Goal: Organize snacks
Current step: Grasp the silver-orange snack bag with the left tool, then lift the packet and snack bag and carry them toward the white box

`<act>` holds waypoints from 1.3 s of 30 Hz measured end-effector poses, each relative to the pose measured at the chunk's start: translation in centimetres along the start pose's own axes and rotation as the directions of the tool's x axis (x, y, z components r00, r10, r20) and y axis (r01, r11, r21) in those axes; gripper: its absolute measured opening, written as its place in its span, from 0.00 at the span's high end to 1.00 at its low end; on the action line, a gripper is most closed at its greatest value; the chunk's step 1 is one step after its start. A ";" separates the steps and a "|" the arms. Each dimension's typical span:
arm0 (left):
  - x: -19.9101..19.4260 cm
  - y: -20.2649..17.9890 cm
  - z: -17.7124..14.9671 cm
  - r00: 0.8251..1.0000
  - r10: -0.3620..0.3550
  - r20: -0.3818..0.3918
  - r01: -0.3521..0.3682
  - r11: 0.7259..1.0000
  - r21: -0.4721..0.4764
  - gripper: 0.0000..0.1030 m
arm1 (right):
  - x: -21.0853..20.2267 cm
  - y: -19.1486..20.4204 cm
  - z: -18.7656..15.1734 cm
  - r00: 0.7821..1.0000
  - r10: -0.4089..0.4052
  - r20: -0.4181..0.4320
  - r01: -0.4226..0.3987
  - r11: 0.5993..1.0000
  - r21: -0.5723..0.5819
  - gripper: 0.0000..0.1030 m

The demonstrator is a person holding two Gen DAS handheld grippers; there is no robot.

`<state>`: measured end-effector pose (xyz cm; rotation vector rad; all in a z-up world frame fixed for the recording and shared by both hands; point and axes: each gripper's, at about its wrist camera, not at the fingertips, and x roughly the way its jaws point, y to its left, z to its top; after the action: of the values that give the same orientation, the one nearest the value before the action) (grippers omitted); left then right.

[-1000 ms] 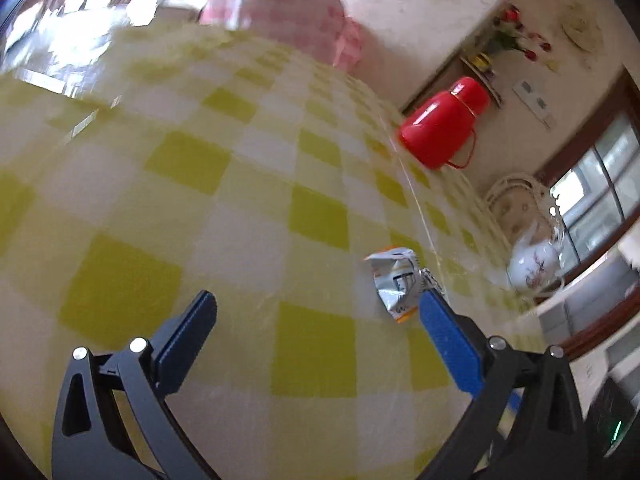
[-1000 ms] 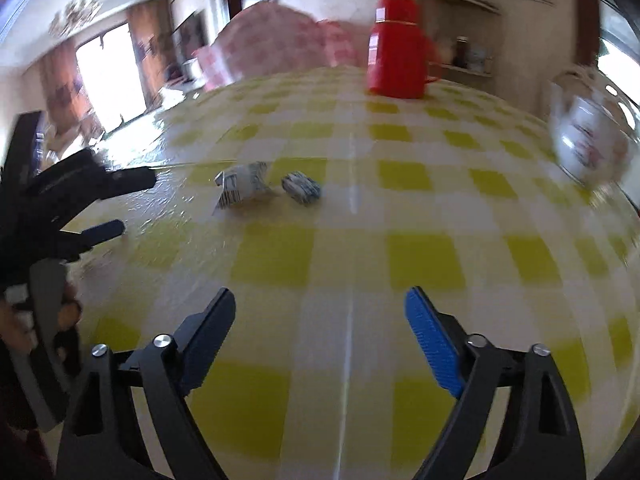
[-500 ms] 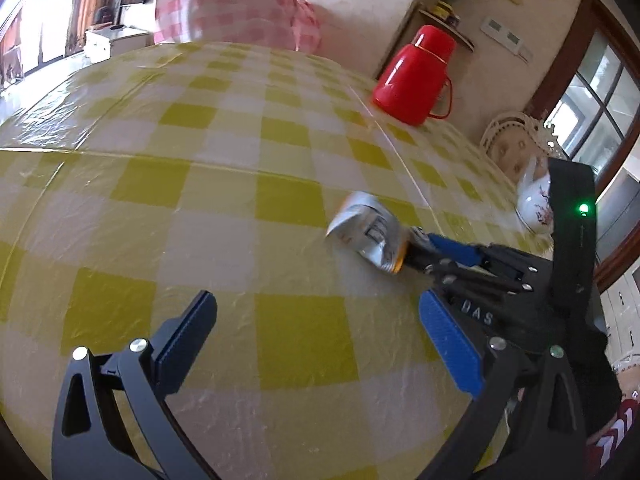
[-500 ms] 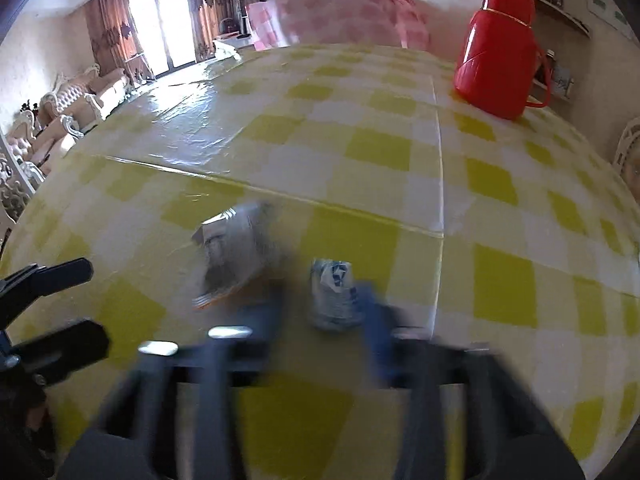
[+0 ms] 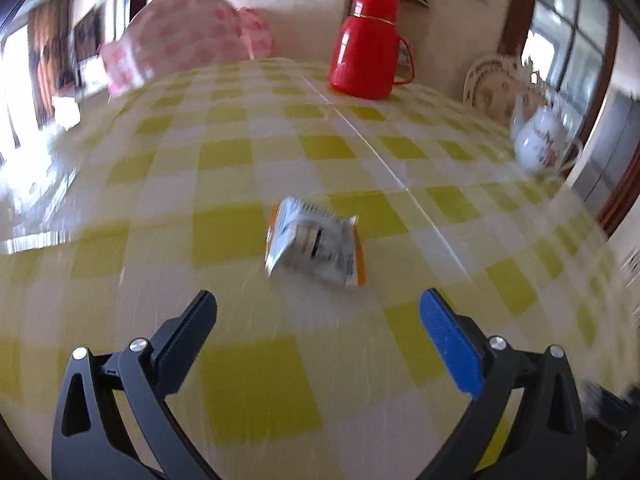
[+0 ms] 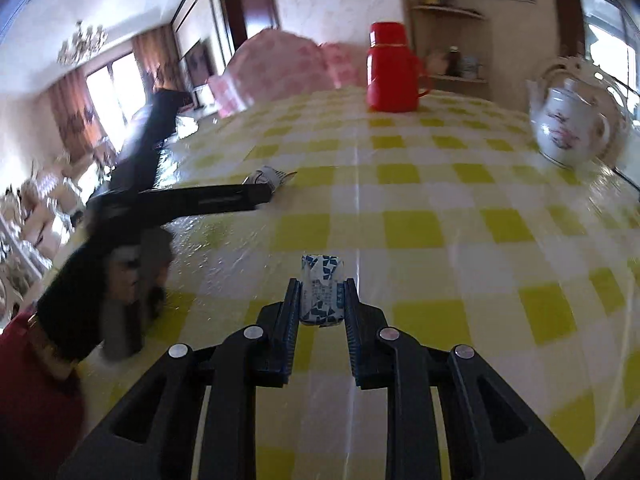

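Two snacks to deal with, and one is already sorted grip-wise. My right hand-held gripper (image 6: 321,300) is clenched on the little blue-and-white candy (image 6: 322,290), pads pressing both its sides, with the checked tabletop (image 6: 460,208) right under it. Can't tell whether the candy is lifted off the cloth or just resting on it.

My left hand-held gripper (image 5: 318,332) is released, jaws spread wide with nothing between them. The silver-and-orange snack packet (image 5: 316,246) lies flat on the tabletop just ahead of that gripper's fingertips, on the near side of the red thermos (image 5: 366,46) and well apart from it. The white teapot (image 5: 542,144) sits off to the right of the thermos near the table edge, away from everything I'm handling.

What could go wrong, as I see it:
- The candy is tiny and its wrapper looks slick. It's only pinched at the sides, so a quick swing could make it squirt out of the pads.
- The packet is flat and crinkly on a glossy plastic cover. If I come in too shallow, my guess is the fingers shove it along toward the thermos instead of getting around it.
- The left view is blurry, so closing now could easily catch just a corner.
- Both grippers are working close together, so a clash is possible.
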<state>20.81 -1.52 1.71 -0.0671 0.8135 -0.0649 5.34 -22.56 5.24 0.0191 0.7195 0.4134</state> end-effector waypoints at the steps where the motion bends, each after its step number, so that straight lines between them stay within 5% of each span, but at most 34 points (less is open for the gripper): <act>1: 0.6 -0.6 0.8 1.000 0.019 -0.002 -0.019 0.999 0.038 0.02 | -0.3 -0.1 -0.3 1.000 0.016 0.005 -0.016 1.000 0.018 0.79; 5: 3.3 -1.5 2.4 0.998 0.050 -0.042 -0.044 0.991 0.124 0.06 | -0.7 0.5 -0.3 0.999 0.038 0.012 -0.038 0.999 0.005 0.79; 8: 4.4 -0.9 2.5 0.996 0.015 -0.089 -0.004 0.993 0.117 0.57 | -0.3 0.3 -0.3 0.999 0.040 -0.002 -0.040 0.999 -0.002 0.79; 9: 4.0 -0.8 2.5 0.997 -0.028 -0.071 0.037 0.992 0.118 0.61 | -0.2 0.1 -0.3 0.999 0.037 -0.005 -0.037 0.999 0.002 0.79; 23: -0.2 -5.9 -0.1 0.999 0.007 0.043 -0.017 0.970 0.242 0.62 | 0.0 -1.4 -0.4 1.000 0.002 0.014 -0.003 0.999 0.049 0.79; 39: -12.3 -6.2 -7.6 0.979 0.027 0.204 -0.062 0.984 0.167 0.62 | -2.5 -0.5 -1.3 0.995 -0.023 0.095 0.015 0.997 0.080 0.79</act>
<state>6.61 -6.89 5.90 0.1074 0.6039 -0.0851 3.05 -24.12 5.79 0.1055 0.6405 0.3631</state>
